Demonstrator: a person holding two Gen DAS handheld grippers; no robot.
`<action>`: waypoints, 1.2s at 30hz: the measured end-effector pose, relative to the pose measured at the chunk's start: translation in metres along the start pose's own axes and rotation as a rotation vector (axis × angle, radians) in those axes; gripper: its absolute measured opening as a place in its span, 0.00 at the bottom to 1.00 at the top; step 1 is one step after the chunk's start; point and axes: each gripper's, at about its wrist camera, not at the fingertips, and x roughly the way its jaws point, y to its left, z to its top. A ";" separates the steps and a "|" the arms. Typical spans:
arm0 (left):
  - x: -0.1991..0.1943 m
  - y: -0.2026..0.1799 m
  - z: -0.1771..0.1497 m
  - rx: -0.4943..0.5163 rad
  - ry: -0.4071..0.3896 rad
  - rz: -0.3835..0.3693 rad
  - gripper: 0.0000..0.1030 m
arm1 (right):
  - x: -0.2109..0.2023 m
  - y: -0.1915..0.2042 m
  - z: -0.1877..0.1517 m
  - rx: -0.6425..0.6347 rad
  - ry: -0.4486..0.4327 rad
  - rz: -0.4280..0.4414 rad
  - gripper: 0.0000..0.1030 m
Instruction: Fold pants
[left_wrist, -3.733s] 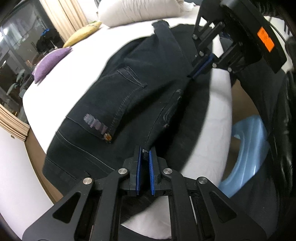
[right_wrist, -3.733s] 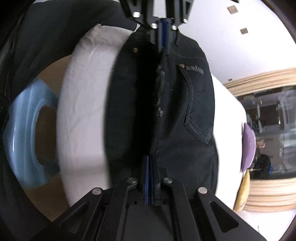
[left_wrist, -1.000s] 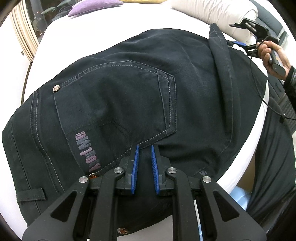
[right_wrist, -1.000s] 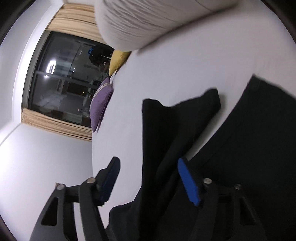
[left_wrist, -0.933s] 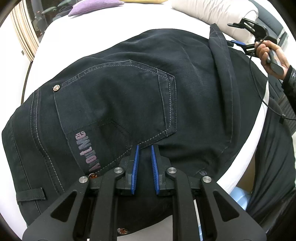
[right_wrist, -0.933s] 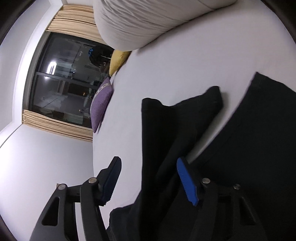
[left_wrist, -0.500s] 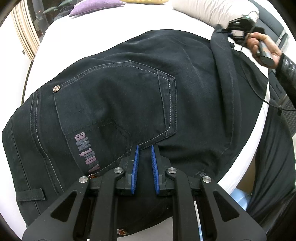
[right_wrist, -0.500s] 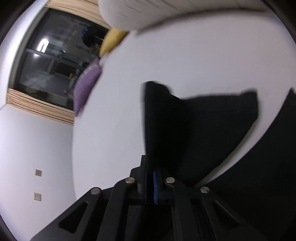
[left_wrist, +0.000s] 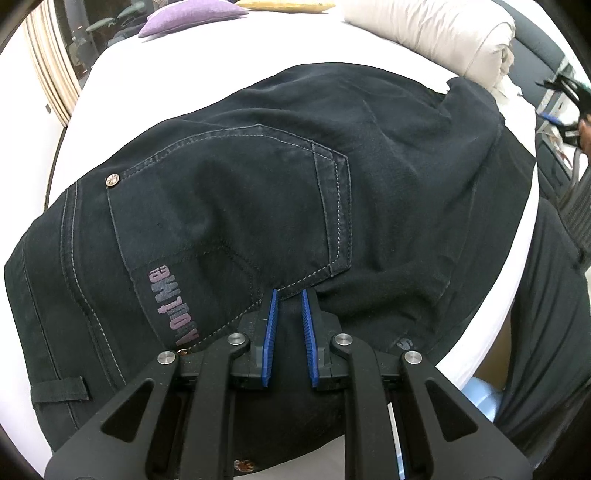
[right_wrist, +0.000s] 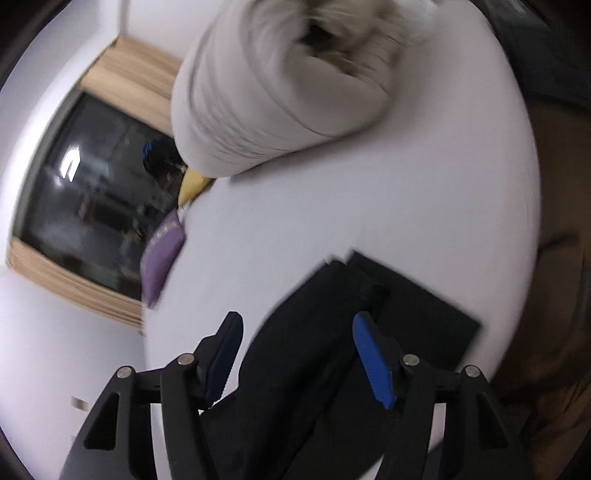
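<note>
Black pants (left_wrist: 280, 177) lay spread across the white bed (left_wrist: 122, 59), back pocket (left_wrist: 236, 206) up, waist end nearest the left camera. Left gripper (left_wrist: 288, 314) sat low over the fabric just below the pocket, jaws a narrow gap apart, nothing pinched (contact with the cloth unclear). Right gripper (right_wrist: 297, 354) was spread wide over the leg end (right_wrist: 369, 332), gripping nothing. Rolled duvet (right_wrist: 280, 92) and purple cushion (right_wrist: 162, 254) lay beyond.
</note>
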 end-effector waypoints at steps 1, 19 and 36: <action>0.000 -0.002 0.001 0.006 0.004 0.002 0.13 | 0.001 -0.013 -0.007 0.038 0.013 0.040 0.64; -0.002 -0.013 0.004 0.014 0.009 0.025 0.13 | 0.133 -0.060 -0.026 0.348 0.162 0.179 0.06; -0.001 -0.003 0.005 0.025 0.006 0.001 0.13 | 0.050 -0.088 -0.010 0.297 0.039 -0.124 0.56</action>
